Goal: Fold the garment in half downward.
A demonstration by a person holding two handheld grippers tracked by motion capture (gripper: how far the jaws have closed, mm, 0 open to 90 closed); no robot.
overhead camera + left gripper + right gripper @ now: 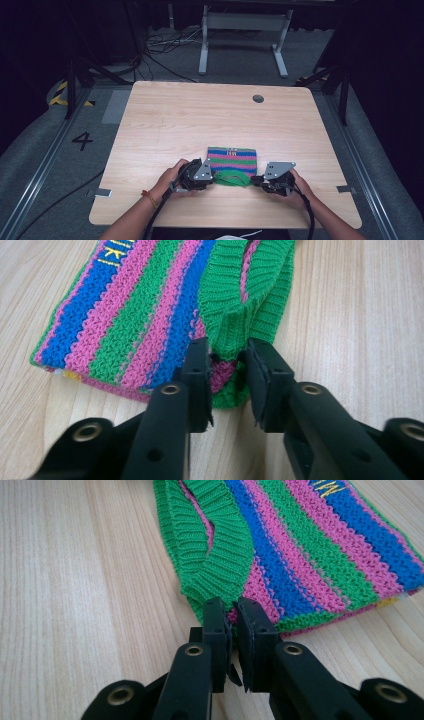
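A small knitted pouch (232,159) with blue, pink and green stripes lies flat on the pale wooden table (165,120), toward the near edge and between the two hands; its knit is coarse and loopy, and yellow stitched letters run along one blue stripe, too cropped in the gripper views to read. Its green ribbed band (235,305) of finer knit lies folded and looped at the near side, partly off the striped body. The left gripper (227,382) has its jaws a little apart with a fold of that green band between them; whether the pads press on it is hard to tell. The right gripper (234,630) has its jaws nearly together, pinching the band's corner at the pouch's edge.
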